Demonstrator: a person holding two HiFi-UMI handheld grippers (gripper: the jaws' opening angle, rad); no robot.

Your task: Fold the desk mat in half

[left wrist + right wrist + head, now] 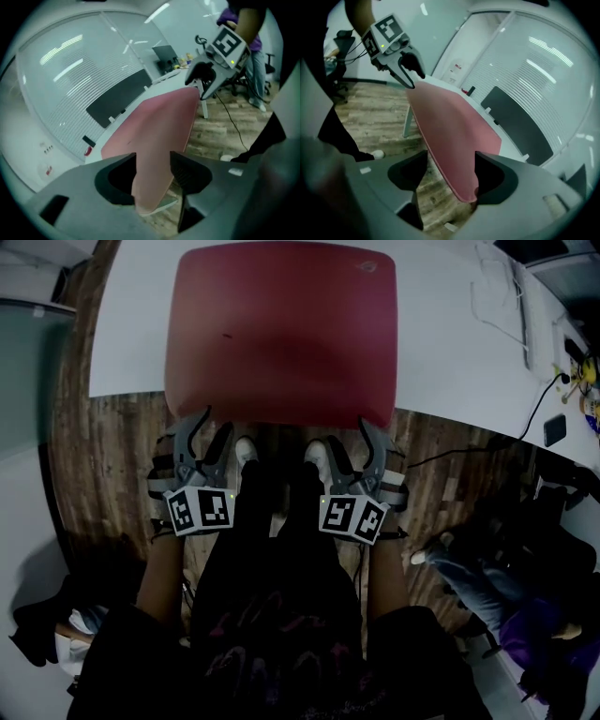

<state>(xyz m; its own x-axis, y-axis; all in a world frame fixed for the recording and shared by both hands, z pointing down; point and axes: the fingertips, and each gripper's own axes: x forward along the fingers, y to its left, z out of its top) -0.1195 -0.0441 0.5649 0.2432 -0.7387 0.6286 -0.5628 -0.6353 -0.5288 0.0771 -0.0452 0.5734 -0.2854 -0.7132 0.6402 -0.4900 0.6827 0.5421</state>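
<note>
We held the left gripper [214,424] and right gripper [349,435] at the mat's [281,334] near corners, jaws parted around its edge, not pinching.

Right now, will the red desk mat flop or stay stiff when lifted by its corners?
Probably semi-stiff: the desk mat overhangs the table with little droop. Likely light: its edge looks thin in both gripper views.

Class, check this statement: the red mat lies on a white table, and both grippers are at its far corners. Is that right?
No. The left gripper and right gripper are at the near corners of the red mat, not the far ones. It does lie on the white table. The head view shows this.
</note>
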